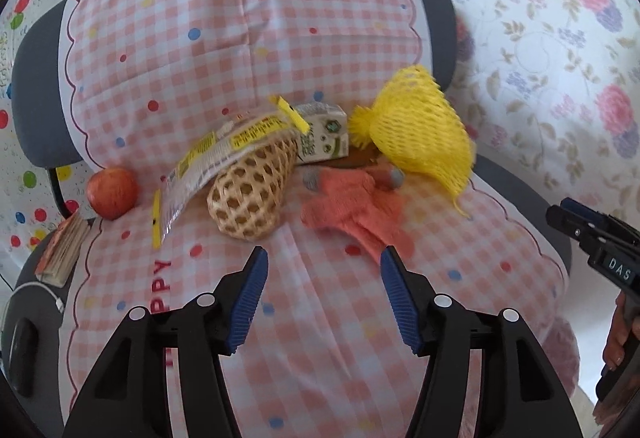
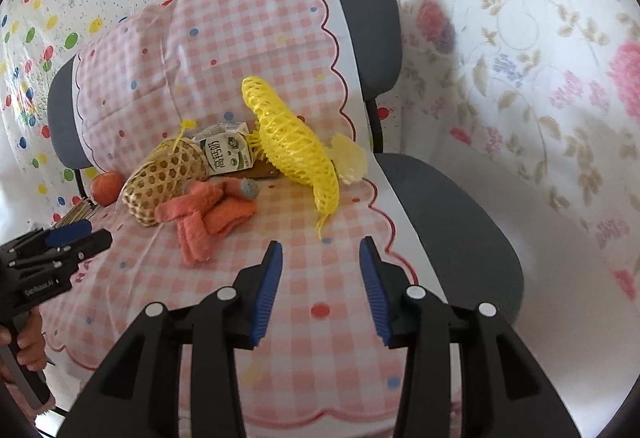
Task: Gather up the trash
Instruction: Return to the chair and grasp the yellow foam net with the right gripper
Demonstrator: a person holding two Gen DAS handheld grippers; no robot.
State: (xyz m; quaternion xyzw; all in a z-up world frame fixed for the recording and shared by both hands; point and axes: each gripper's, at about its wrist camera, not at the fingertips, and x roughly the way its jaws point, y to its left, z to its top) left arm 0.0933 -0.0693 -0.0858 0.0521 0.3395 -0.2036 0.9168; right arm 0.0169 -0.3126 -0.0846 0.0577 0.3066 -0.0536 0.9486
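Note:
On the chair's pink checked cover lie a yellow foam fruit net, a small milk carton, a clear wrapper with yellow labels over a woven wicker holder, and an orange glove. My left gripper is open and empty, just short of the glove. My right gripper is open and empty, below the yellow net. The carton, wicker holder and glove show to its left.
A red apple sits at the seat's left edge beside a small book. A cable and a dark object lie at far left. Dotted and floral sheets hang behind. The grey chair seat is bare at right.

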